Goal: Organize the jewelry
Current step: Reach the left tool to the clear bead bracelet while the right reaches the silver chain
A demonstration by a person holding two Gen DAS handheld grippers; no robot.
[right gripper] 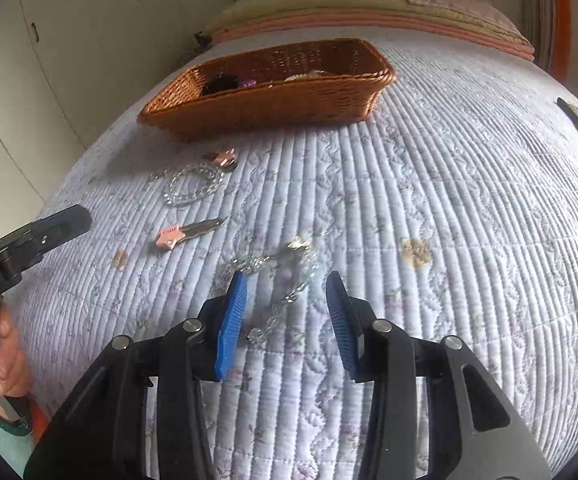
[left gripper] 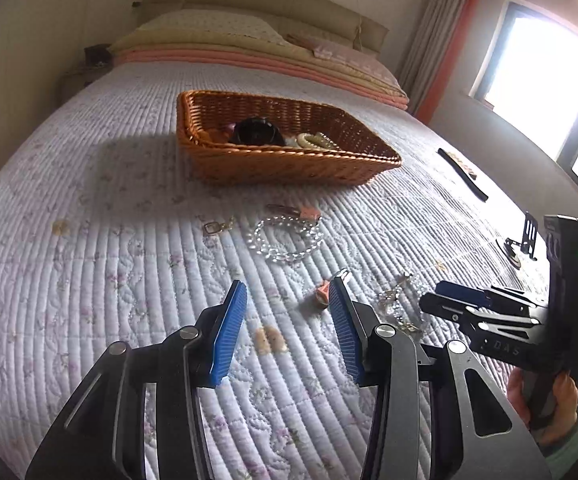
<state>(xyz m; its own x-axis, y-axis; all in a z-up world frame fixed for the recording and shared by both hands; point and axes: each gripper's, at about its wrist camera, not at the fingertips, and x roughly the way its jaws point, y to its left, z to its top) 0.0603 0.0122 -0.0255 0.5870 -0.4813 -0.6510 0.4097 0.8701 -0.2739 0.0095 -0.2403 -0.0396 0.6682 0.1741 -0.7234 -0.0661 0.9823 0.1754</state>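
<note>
Clear crystal chain (right gripper: 277, 280) loose on quilted bed (right gripper: 449, 200), just ahead of right tool (right gripper: 287, 284), pads apart, nothing gripped. Pink star-headed hair clip (right gripper: 187, 233) near, beyond it clear bead bracelet (right gripper: 193, 185). Left tool (left gripper: 289, 294) likewise apart, empty, over bare quilt. Woven wicker basket (right gripper: 273, 100) farther back, holding dark round item and pale beads. Path to chain unobstructed.

Daylight is admitted through the window (left gripper: 545, 92) at 2 o'clock in the left wrist view, where it is blown out to pure white. A soft shadow is cast by the basket (left gripper: 281, 160) toward 9 o'clock on the quilt (left gripper: 89, 280). Strong fisheye bending and dark vignetting are seen at all corners. Slight blur is noted throughout.
</note>
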